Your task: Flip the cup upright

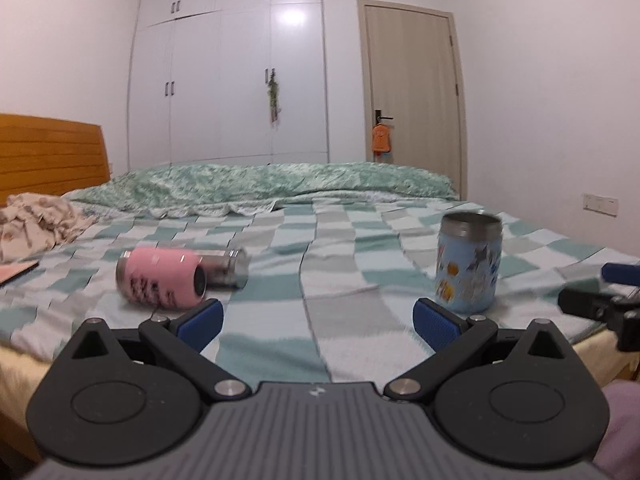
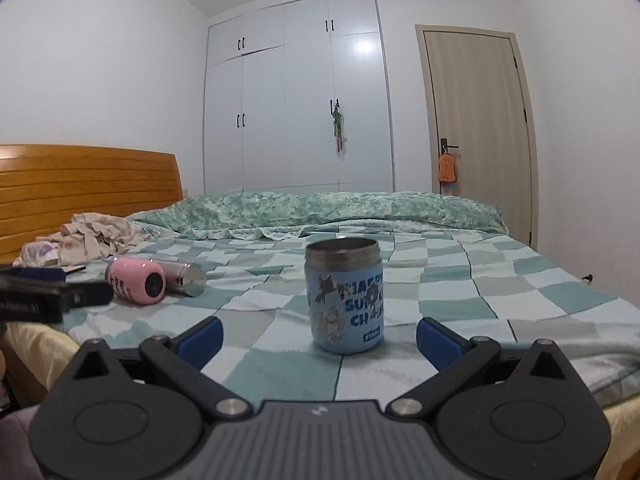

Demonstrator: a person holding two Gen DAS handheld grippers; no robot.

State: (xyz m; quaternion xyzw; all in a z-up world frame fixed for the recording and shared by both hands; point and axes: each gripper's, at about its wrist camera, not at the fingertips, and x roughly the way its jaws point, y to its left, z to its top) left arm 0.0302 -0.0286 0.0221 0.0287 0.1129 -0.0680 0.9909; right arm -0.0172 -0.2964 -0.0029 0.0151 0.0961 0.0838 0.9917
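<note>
A blue cup (image 2: pixel 345 296) with cartoon print and a steel rim stands upright, mouth up, on the checked bedspread (image 2: pixel 480 292). It also shows in the left wrist view (image 1: pixel 469 264). A pink cup (image 1: pixel 162 280) lies on its side at the left, with a steel cup (image 1: pixel 228 267) lying behind it; both also show in the right wrist view, pink (image 2: pixel 136 280) and steel (image 2: pixel 186 278). My left gripper (image 1: pixel 318 322) is open and empty, just short of the pink cup. My right gripper (image 2: pixel 319 338) is open and empty, just short of the blue cup.
A rolled green quilt (image 1: pixel 260 184) lies along the far side of the bed. Crumpled clothes (image 2: pixel 92 236) sit by the wooden headboard (image 2: pixel 80 188). A white wardrobe (image 2: pixel 296 100) and a door (image 2: pixel 476 120) stand behind. The bed's near edge is just under both grippers.
</note>
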